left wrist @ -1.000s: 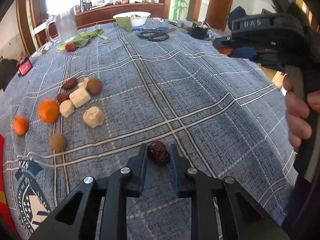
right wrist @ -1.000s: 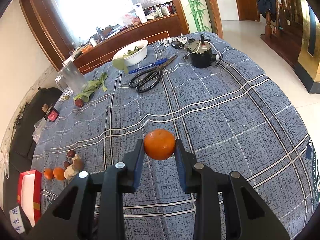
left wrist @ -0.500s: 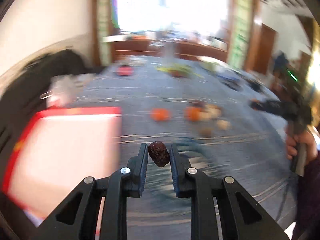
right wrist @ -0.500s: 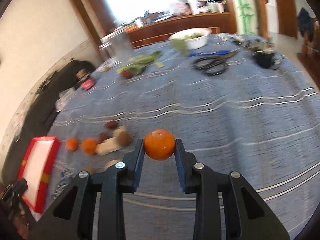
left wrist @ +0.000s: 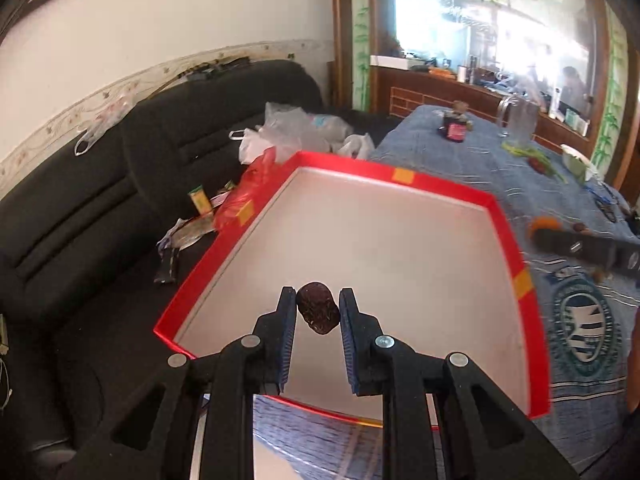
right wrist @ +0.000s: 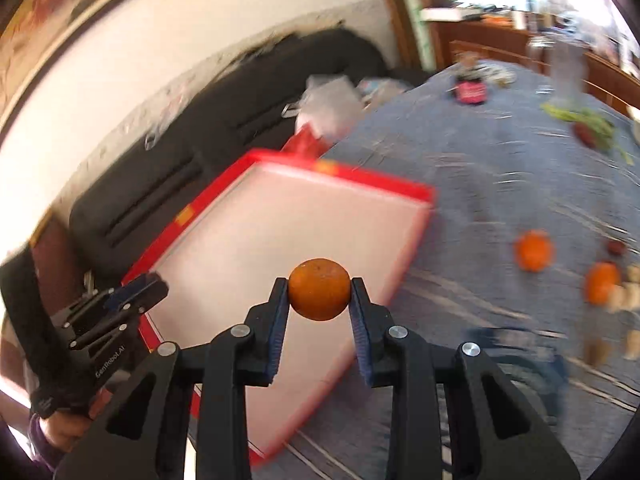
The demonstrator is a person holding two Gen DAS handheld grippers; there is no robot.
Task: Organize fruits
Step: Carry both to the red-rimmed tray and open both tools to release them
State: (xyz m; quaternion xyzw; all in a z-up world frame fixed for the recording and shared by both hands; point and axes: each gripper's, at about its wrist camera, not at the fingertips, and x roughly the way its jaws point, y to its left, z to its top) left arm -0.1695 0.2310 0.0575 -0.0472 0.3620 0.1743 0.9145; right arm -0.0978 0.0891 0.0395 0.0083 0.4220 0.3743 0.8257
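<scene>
A dark wrinkled date (left wrist: 318, 314) is pinched in my left gripper (left wrist: 318, 312), which hangs above the near part of a red-rimmed tray (left wrist: 496, 210) with a pale bare floor. My right gripper (right wrist: 319, 290) is shut on an orange (right wrist: 319, 289) and hovers over the same tray (right wrist: 420, 191), towards its right side. In the right wrist view the left gripper (right wrist: 136, 298) shows at the tray's left edge. Two more oranges (right wrist: 534, 251) (right wrist: 602, 283), dates and pale cubes lie blurred on the blue plaid cloth to the right.
A black sofa (left wrist: 100, 184) with plastic bags (left wrist: 296, 132) and wrappers runs beside the table on the left. At the table's far end stand a glass jug (left wrist: 518, 120), a dark jar (left wrist: 456, 128) and green leaves (left wrist: 532, 156). The tray sits at the table's left edge.
Both grippers have swung left from the middle of the table to above the red tray, each still holding its fruit. The fruit pile now lies off to the right.
</scene>
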